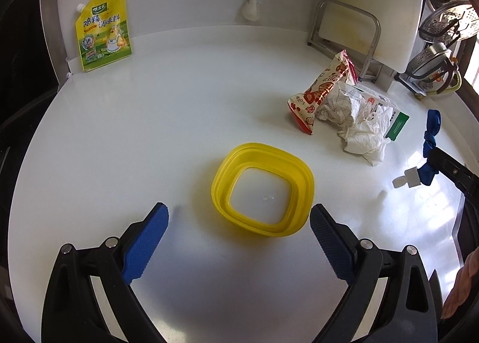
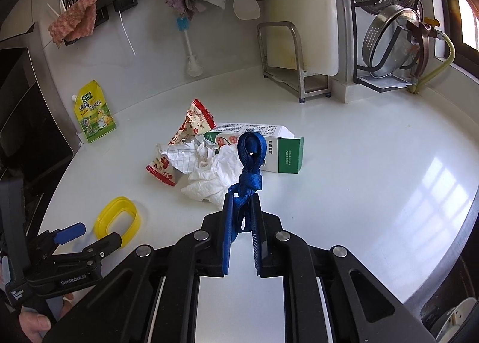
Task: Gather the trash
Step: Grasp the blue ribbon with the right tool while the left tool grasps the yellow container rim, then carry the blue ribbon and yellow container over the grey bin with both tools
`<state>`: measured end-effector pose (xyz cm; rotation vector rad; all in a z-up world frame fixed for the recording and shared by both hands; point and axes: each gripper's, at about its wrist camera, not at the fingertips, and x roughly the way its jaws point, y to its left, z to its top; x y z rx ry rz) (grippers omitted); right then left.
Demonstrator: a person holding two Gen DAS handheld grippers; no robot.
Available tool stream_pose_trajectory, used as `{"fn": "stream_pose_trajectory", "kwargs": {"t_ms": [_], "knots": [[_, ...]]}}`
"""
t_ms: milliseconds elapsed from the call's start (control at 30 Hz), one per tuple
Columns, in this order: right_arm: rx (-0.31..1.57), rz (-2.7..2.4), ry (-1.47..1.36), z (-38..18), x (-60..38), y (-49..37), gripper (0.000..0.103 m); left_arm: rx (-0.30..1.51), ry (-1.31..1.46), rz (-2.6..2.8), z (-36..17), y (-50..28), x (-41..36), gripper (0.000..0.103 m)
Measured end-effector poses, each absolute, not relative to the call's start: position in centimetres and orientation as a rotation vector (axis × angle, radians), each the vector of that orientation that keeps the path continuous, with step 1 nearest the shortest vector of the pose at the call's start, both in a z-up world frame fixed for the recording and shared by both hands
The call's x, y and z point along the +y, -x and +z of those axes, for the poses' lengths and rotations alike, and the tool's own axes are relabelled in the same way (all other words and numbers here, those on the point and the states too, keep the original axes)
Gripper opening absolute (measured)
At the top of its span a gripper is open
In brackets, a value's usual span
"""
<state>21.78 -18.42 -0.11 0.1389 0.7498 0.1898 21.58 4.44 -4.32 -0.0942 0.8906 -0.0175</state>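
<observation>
My right tongs (image 2: 241, 193) clamped on the knotted blue strap (image 2: 250, 160), loop sticking up past the tips. Behind it on the white table (image 2: 359, 163): crumpled tissue (image 2: 209, 178), snack wrapper (image 2: 191, 124), green-white carton (image 2: 278, 148). Yellow ring (image 2: 118, 217) at left by my left tongs (image 2: 86, 233), which look open, partly hidden.

left wrist: angled down, near | right wrist: same | shared: countertop (image 1: 179, 97)
</observation>
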Motion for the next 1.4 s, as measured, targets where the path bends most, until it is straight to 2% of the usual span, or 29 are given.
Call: {"fn": "stream_pose_trajectory", "kwargs": {"t_ms": [700,767,867,1400], "knots": [[0.727,0.256,-0.240,0.3,-21.4,-19.2,0.012,0.960,0.012,-0.020,-5.3,-24.3,2.1,0.094],[0.727,0.257,-0.241,0.3,-21.5,-19.1,0.012,0.957,-0.004,-0.020,-5.3,-24.3,1.8,0.089],[0.728,0.257,-0.238,0.2,-21.5,-19.0,0.012,0.938,-0.014,-0.033,-5.2,-24.2,1.6,0.073],[0.745,0.220,-0.246,0.5,-21.8,-14.8,0.012,0.849,-0.025,-0.060,-2.0,-19.2,0.7,0.071]]}}
